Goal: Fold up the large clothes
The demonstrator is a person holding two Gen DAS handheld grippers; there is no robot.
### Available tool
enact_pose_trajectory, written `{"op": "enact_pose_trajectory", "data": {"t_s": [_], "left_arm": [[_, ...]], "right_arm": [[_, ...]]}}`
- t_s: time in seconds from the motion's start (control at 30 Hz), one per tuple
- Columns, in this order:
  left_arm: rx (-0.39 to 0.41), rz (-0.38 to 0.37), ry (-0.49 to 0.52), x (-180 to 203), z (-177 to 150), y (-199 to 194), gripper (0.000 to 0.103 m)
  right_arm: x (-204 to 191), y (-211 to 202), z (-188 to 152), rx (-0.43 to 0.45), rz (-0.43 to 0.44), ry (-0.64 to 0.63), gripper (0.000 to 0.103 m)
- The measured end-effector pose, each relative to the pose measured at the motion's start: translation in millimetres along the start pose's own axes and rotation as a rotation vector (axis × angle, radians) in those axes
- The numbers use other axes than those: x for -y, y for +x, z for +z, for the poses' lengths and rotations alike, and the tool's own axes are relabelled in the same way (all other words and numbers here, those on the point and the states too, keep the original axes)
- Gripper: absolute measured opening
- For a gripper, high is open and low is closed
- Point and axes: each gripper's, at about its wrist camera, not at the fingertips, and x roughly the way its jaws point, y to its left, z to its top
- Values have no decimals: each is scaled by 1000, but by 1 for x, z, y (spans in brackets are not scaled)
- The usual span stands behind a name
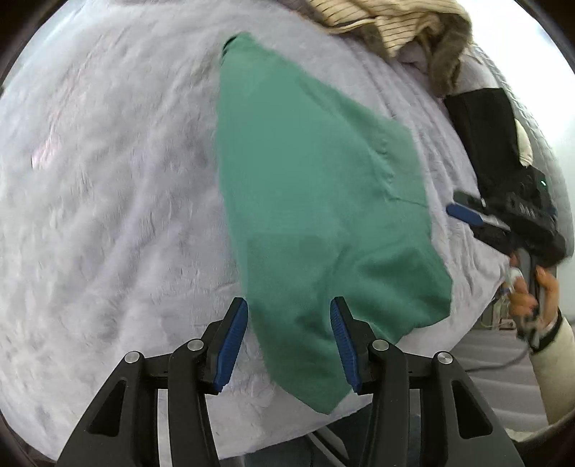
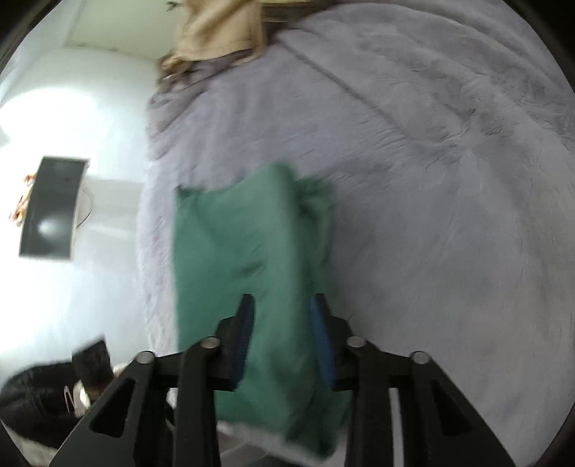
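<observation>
— So where is the cloth, as the tongs see it?

— The green garment (image 1: 316,201) lies flat on the lilac plush blanket (image 1: 107,215), running forward and away from the left gripper (image 1: 289,345). Its near corner passes between the blue pads (image 1: 235,341), which stand wide apart and clamp nothing. The right gripper (image 2: 282,337) also stands spread, the cloth's near end under and between its fingers; the picture is blurred, and I judge nothing is pinched there either.

— What makes the next fold good?

— I'd bring each pair of tongs down on a near corner, take only the top layers and not the pile of the blanket, close firmly, then lift both together and carry the edge forward onto the far end. Level tongs should keep the crease straight.

— Edges to mind?

— In the right wrist view the bed's edge runs just left of the cloth, with pale floor (image 2: 72,215) beyond; the near end of the garment appears to hang at the bed's rim below the tongs. A tug backward could drag it off.

— And room?

— Plenty ahead and to the left tongs' left: bare blanket. Far forward sits a heap of striped and tan clothes (image 1: 395,25), well apart from the green cloth.
</observation>
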Motion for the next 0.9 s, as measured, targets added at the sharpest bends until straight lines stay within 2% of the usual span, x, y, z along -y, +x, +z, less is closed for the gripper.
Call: {"op": "enact_pose_trajectory", "data": {"t_s": [0.07,0.1,0.2,0.3,0.37,0.4,0.47,0.53,0.63,0.9], "left_arm": [[12,-9,33,10,5,-4,49],[10,-11,49,21,11,0,49],[-6,-20,105,52,20,16,49],[4,56,163,61,12,29,49],[-14,92,138,54,5,39,49],[-25,99,117,52,4,44,49],[-32,79,51,34,-8,48,51],[-22,70,15,29,-11,50,55],[-18,94,16,34,-12,55,55],[-17,134,-28,42,-14,58,55]], "right_arm": [[-22,6,-22,-34,26,-35,19],[-30,11,-29,-57,30,-51,18],[-41,24,-52,-97,-23,-92,15],[-44,41,-61,-119,-126,-102,14],[-37,52,-61,-131,-244,-102,14],[-31,52,-61,-133,-269,-100,14],[-11,60,-61,-154,-340,-66,10],[4,67,-63,-170,-355,-20,5],[13,75,-62,-177,-375,15,5],[-13,73,-63,-201,-456,-33,6]]}}
